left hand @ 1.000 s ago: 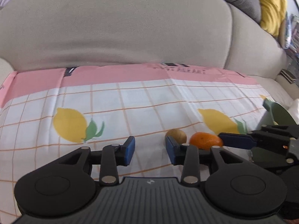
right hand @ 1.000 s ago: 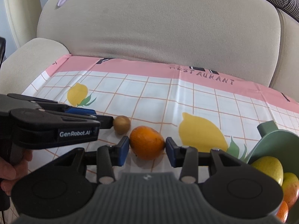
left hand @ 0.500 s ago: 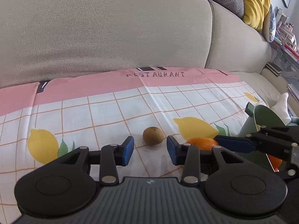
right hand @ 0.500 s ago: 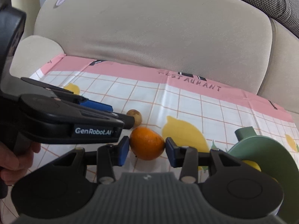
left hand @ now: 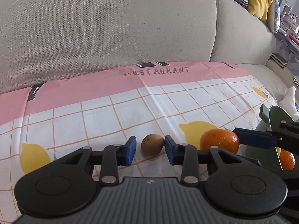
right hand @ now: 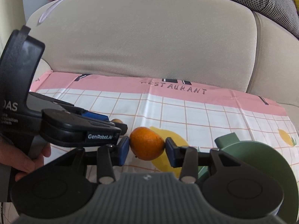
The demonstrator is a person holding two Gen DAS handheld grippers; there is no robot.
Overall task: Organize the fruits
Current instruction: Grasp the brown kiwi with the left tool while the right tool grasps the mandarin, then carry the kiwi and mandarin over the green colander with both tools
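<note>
While both of my grippers are busy at once, this looks like roughly the back half of the job, though I can't count everything. My right gripper (right hand: 147,150) is clamped on the orange (right hand: 147,143), both blue pads pressed against its sides, and it seems lifted a bit off the lemon-print cloth (right hand: 186,112), right next to the green bowl (right hand: 261,155) on my right. That bowl already has fruit in it: from the left camera I can see another orange one (left hand: 286,158) sitting inside, mostly hidden behind the right gripper, so at least some sorting is done. How much else is in there I can't tell from these views. My left gripper (left hand: 150,150) has its jaws spread around the small brown fruit (left hand: 152,145), maybe a kiwi, which sits on the cloth between the pads; one pad looks right up against it, the other has a visible gap, so no grip yet. What's left, as I read it: drop the orange into the bowl, close on the brown one and carry it over too. I don't see any other loose fruit on the cloth, only the printed lemons, so those two could well be the last ones out.
</note>
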